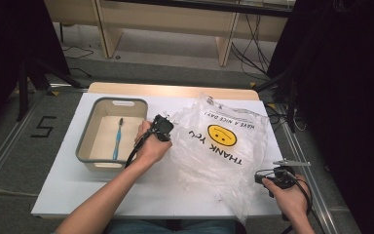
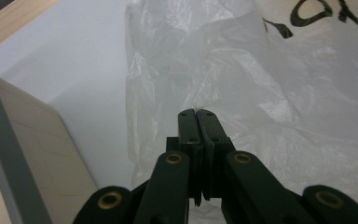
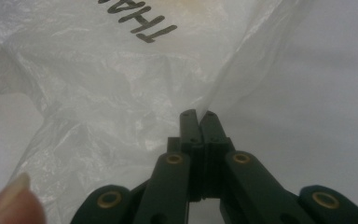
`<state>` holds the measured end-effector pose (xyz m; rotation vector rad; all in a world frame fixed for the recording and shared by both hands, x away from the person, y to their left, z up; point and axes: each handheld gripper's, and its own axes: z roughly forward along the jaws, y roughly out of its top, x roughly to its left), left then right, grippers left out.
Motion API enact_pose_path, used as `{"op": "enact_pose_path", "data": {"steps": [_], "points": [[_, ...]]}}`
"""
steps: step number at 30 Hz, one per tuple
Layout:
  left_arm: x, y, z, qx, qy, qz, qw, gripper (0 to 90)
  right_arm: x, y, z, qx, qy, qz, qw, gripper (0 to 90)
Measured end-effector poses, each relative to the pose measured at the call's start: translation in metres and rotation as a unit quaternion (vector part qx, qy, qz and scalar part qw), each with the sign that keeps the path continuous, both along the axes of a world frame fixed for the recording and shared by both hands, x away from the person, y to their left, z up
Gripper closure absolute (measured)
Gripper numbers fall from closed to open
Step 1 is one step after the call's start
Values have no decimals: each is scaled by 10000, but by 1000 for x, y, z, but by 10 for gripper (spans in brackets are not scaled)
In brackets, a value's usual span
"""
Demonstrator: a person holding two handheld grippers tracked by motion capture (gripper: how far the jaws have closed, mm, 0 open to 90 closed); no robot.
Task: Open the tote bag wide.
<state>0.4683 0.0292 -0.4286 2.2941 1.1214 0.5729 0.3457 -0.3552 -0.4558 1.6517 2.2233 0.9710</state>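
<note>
Thin plastic bag [image 1: 221, 146] pinched at both edges, left tool [image 2: 196, 113] and right tool [image 3: 197, 113] pressed together on film. I reckon toothbrush [image 1: 118, 139] in bin [image 1: 84, 139] not yet bagged.

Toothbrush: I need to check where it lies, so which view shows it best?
The high view: the toothbrush lies inside the bin. The left gripper view catches just the bin's wall, the right gripper view the bag.
</note>
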Motion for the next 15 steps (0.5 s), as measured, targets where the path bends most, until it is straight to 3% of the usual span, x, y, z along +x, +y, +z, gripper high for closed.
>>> {"op": "enact_pose_path", "data": {"steps": [2, 7, 9, 10, 15], "points": [[4, -1, 0, -67, 65, 29, 10000, 878, 0, 2, 0, 0, 66, 52, 10000, 900], [7, -4, 0, -120, 2, 95, 9999, 806, -1, 3, -2, 18, 133, 107, 9999, 900], [7, -3, 1, -164, -111, 167, 9997, 657, -1, 5, -3, 48, 171, 153, 9997, 900], [6, -2, 3, -235, -294, 199, 9991, 592, -1, 6, -4, 76, 184, 169, 9997, 899], [-1, -1, 13, -211, -594, 199, 9978, 348, -2, 12, -5, 180, 244, 297, 9991, 872]]}}
